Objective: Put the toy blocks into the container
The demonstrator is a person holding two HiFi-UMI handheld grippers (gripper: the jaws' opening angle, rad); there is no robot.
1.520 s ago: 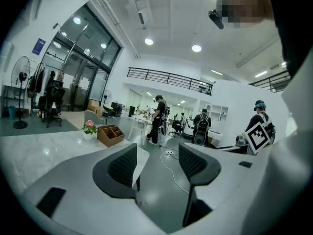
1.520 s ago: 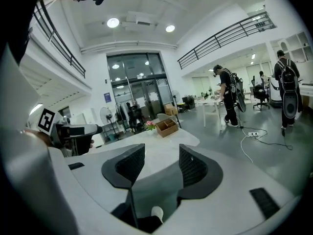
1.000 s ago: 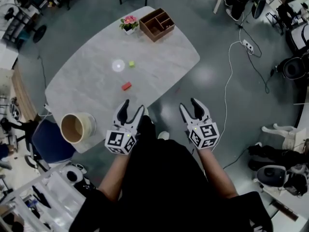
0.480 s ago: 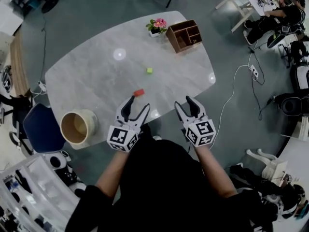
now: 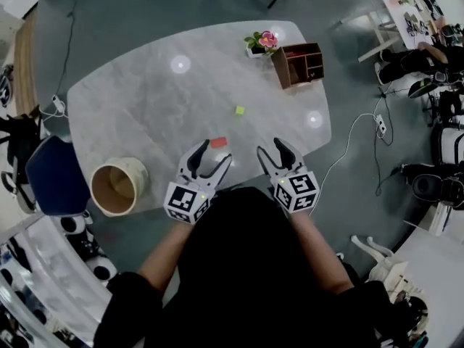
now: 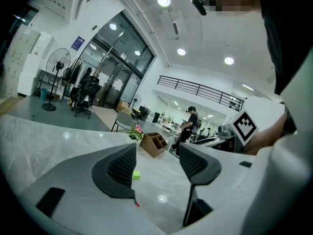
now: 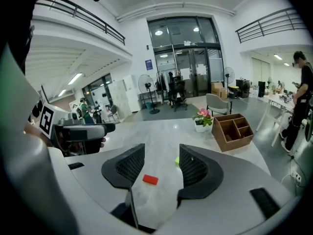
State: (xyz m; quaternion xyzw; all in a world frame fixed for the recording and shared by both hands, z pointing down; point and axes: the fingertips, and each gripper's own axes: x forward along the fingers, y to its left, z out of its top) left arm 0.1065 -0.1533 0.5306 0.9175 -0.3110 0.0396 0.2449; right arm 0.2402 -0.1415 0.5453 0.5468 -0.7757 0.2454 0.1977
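A flat red block [image 5: 218, 142] lies on the grey marble table [image 5: 145, 107], just beyond both grippers. A small green block [image 5: 239, 110] sits farther out toward the middle. The round beige container [image 5: 116, 188] stands at the table's near left corner. My left gripper [image 5: 210, 156] hovers open over the near edge, nothing between its jaws. My right gripper [image 5: 271, 149] is open too, empty, a little right of the red block. In the right gripper view the red block [image 7: 150, 179] shows between the jaws, the green block [image 7: 177, 160] behind it. The left gripper view shows the green block [image 6: 136, 174].
A brown wooden organiser [image 5: 299, 64] and a small pot of pink flowers [image 5: 261, 43] stand at the table's far right end. A blue chair [image 5: 54, 176] is left of the container. Cables and office chairs lie on the floor to the right.
The view has swung, and both grippers have come forward over the table's near edge, closer to the red block. Both stay open and empty.
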